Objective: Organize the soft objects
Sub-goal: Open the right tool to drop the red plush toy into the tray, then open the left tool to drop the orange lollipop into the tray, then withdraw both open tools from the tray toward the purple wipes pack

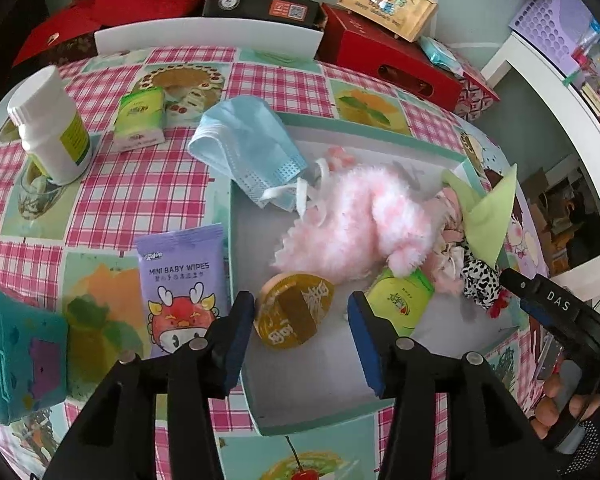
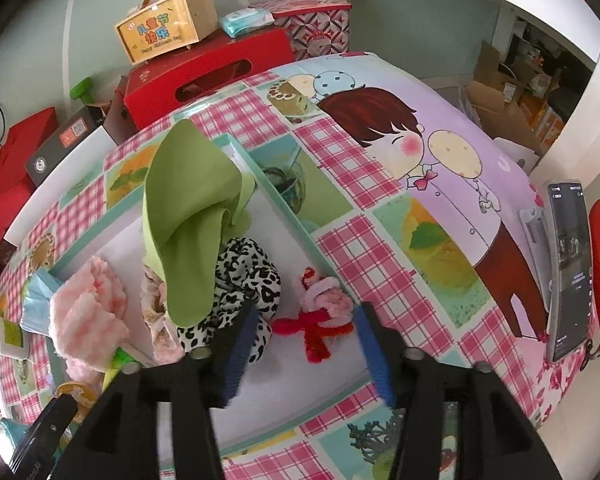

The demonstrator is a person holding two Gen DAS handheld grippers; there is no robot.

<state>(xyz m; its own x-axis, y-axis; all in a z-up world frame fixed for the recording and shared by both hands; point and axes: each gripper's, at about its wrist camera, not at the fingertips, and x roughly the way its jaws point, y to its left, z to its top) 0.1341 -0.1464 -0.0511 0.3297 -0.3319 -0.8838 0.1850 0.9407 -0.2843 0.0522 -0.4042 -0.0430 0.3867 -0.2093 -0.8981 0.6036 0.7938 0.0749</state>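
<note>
Teal-rimmed tray (image 1: 236, 240) on table holds pink fluffy cloth (image 1: 360, 224), green cloth (image 2: 192, 216), red yarn bow (image 2: 320, 328). Left gripper (image 1: 302, 332) fingers apart over gold packet (image 1: 294, 310), gripping nothing; right gripper (image 2: 306, 344) fingers apart, bow between, unheld.

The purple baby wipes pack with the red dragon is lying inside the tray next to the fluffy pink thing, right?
Not quite. The purple baby wipes pack with the red dragon lies outside the tray, on the checked tablecloth beside the tray's left wall. The fluffy pink thing is what lies inside. The left wrist view shows it.
</note>
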